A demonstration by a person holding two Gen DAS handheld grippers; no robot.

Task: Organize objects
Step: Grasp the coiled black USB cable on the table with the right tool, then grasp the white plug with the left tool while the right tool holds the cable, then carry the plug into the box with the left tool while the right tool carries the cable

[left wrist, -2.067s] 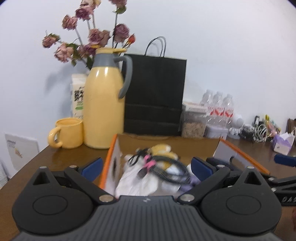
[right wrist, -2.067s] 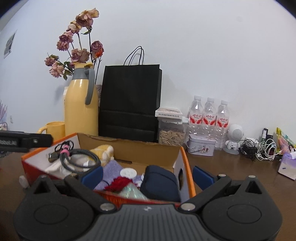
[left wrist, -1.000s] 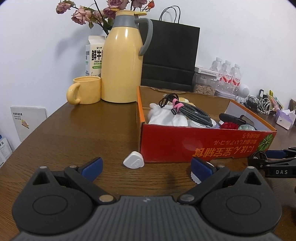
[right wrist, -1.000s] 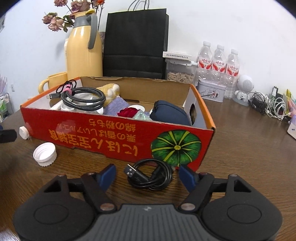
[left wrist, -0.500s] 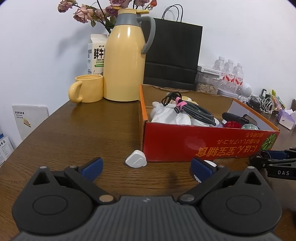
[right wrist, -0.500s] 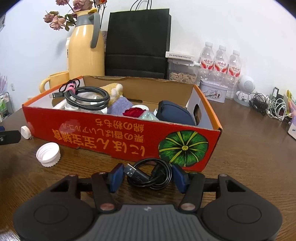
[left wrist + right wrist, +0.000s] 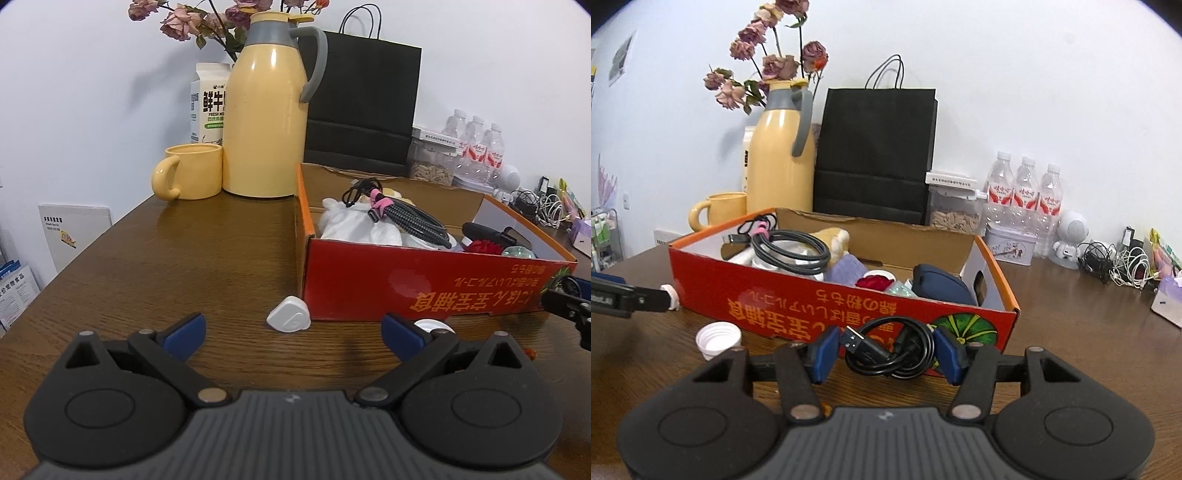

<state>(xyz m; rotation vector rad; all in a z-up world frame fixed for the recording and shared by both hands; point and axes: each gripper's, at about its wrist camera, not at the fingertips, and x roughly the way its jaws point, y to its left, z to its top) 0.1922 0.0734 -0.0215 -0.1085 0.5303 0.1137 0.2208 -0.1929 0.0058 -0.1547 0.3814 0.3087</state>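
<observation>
A red cardboard box (image 7: 849,301) (image 7: 424,284) stands on the brown table, holding a braided cable, cloths, a dark pouch and other small items. My right gripper (image 7: 884,350) is shut on a coiled black USB cable (image 7: 890,350) and holds it in front of the box's front wall, lifted off the table. My left gripper (image 7: 291,328) is open and empty, low over the table. A white heart-shaped charger (image 7: 289,318) lies just ahead of it by the box's left corner. A white bottle cap (image 7: 718,339) (image 7: 430,326) lies in front of the box.
Behind the box stand a yellow thermos (image 7: 267,110), a yellow mug (image 7: 190,171), a milk carton (image 7: 207,107), a black paper bag (image 7: 875,155), water bottles (image 7: 1025,195), a jar of seeds (image 7: 955,210) and a tin (image 7: 1008,245). Tangled cables (image 7: 1115,264) lie at the far right.
My right gripper closed on the black USB cable and has lifted it off the table. My left gripper has stayed open and edged a little closer to the white charger.
</observation>
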